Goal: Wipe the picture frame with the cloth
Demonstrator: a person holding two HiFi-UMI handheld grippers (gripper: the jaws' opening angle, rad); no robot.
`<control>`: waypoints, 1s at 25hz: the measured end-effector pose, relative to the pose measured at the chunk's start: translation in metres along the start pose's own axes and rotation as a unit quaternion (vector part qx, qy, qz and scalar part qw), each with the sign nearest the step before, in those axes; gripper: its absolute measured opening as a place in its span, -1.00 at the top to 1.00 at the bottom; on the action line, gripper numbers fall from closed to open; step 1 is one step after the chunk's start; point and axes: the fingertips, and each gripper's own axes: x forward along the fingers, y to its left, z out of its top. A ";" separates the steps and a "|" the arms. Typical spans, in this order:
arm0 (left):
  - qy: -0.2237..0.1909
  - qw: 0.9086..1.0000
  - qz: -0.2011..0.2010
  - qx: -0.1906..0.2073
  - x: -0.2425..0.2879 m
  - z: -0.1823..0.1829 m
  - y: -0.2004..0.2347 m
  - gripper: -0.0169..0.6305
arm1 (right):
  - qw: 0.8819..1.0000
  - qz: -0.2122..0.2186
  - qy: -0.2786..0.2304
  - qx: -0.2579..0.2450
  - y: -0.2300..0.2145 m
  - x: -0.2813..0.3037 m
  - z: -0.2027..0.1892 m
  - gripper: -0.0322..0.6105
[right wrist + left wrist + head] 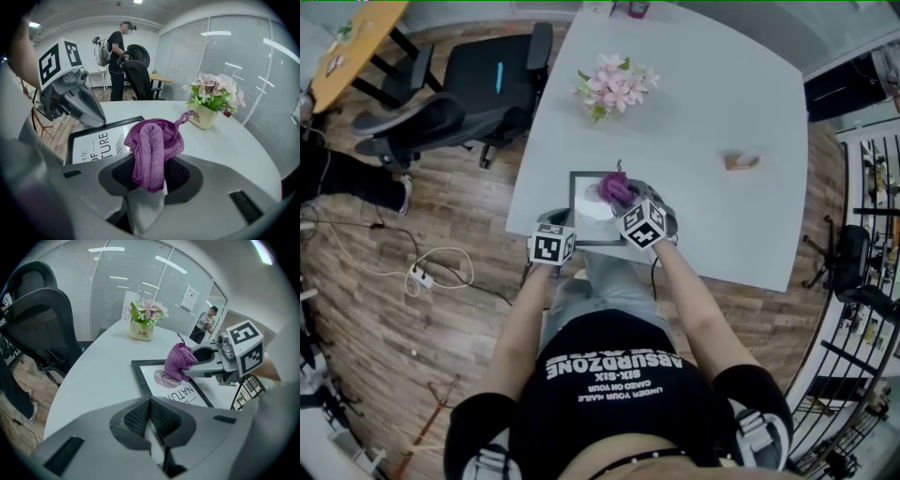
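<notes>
The soft, light cloth (pixel 152 147) is clamped, bunched, in the right gripper's (pixel 149 180) fingers over the frame (pixel 584 217), laid flat at the table's (pixel 703 103) near edge. The left gripper's (pixel 152 423) fingers are closed empty at its corner. Its glass is judged fragile; the rim is best pressed.

Tabletop (pixel 703 122) lying open around picture frame (pixel 584 194); flower pot (pixel 614 86) standing well beyond it, small object (pixel 739 161) sitting far right.

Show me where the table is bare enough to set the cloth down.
Bare: the table between flower pot and small brown object, and the near-right corner past that object. Crowded: the near edge, with picture frame, cloth, left gripper and right gripper.
</notes>
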 end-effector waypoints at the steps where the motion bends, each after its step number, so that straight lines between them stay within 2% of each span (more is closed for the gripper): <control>1: -0.001 1.000 0.001 0.001 0.000 0.000 0.000 0.92 | 1.000 0.000 0.000 0.002 0.001 -0.001 -0.001 0.43; 25: 0.004 1.000 -0.001 0.013 0.000 0.000 -0.001 0.92 | 0.998 0.008 -0.014 0.063 0.055 -0.038 -0.034 0.43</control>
